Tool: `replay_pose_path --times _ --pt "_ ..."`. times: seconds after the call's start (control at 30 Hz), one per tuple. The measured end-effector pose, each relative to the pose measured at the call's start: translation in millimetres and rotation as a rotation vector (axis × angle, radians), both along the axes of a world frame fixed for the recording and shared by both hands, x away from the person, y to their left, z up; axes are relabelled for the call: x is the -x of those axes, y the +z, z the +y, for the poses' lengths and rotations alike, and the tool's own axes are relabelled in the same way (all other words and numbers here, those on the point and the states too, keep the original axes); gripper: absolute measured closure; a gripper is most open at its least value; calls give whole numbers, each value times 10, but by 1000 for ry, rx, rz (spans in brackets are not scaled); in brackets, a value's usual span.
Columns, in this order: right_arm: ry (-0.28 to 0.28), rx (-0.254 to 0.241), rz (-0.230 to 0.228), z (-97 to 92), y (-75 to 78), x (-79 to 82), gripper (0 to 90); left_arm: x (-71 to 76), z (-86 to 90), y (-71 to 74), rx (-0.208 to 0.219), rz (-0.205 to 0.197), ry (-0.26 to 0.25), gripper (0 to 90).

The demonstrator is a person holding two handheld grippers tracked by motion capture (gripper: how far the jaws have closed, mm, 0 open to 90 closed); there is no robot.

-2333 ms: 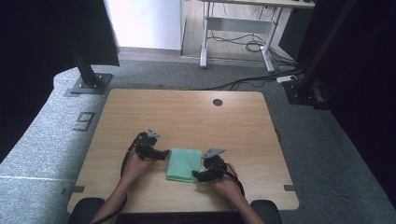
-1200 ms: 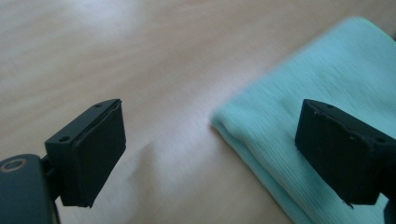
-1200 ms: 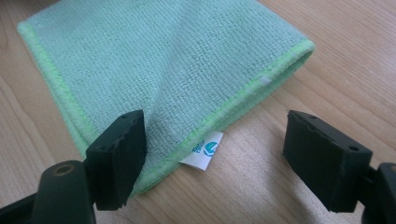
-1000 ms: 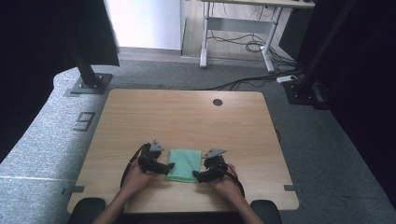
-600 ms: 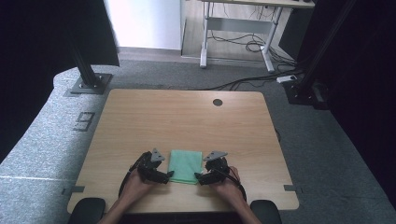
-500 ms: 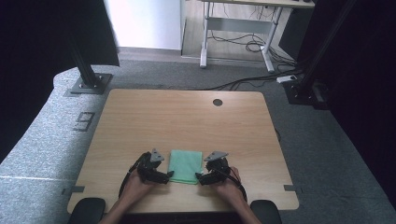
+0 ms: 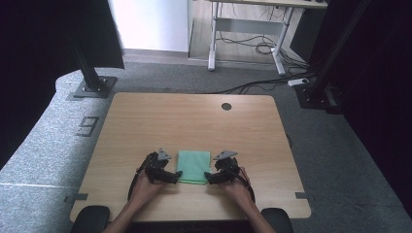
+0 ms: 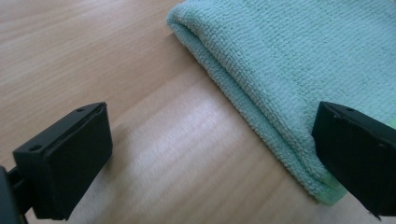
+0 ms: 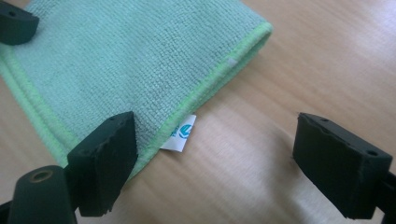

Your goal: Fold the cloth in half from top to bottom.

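Tabletop point(image 7: 145, 121): light wood, bears one item. Green cloth point(image 7: 193, 166): folded flat rectangle, near front edge, between claws; fold looks complete, maybe another fold left. Left claw point(image 7: 171, 177): jaws just widened, gaping, straddling cloth's edge, gripping nothing. Right claw point(image 7: 210, 178): gaping likewise, empty. White label point(image 9: 180, 133): pokes from cloth's hem.

Two forearms reach in from the table's near edge, each hand wrapped around a gripper. The left gripper point(image 7: 171, 176) points inward toward the right gripper point(image 7: 210, 177), tips facing each other. The left jaws have just been opening and stand wide; the right jaws gape apart too.
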State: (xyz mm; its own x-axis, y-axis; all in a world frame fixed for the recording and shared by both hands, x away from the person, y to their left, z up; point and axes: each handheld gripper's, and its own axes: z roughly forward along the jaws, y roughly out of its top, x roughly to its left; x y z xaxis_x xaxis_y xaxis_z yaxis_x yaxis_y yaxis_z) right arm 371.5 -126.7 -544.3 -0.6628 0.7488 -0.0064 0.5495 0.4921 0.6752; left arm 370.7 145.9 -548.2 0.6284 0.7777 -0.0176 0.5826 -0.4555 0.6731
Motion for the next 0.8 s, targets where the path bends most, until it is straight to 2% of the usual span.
replay_pose_path --times 0.17,0.3,0.8 --pt "-20 10 -3 7 7 -123 137 -97 -18 -1 -1 -5 13 0" --pt "-38 9 -3 -2 6 -224 137 -230 -47 -2 -6 -18 22 0" --pt "-91 -8 -1 -12 -1 -597 141 -619 -78 -2 -3 -14 50 0"
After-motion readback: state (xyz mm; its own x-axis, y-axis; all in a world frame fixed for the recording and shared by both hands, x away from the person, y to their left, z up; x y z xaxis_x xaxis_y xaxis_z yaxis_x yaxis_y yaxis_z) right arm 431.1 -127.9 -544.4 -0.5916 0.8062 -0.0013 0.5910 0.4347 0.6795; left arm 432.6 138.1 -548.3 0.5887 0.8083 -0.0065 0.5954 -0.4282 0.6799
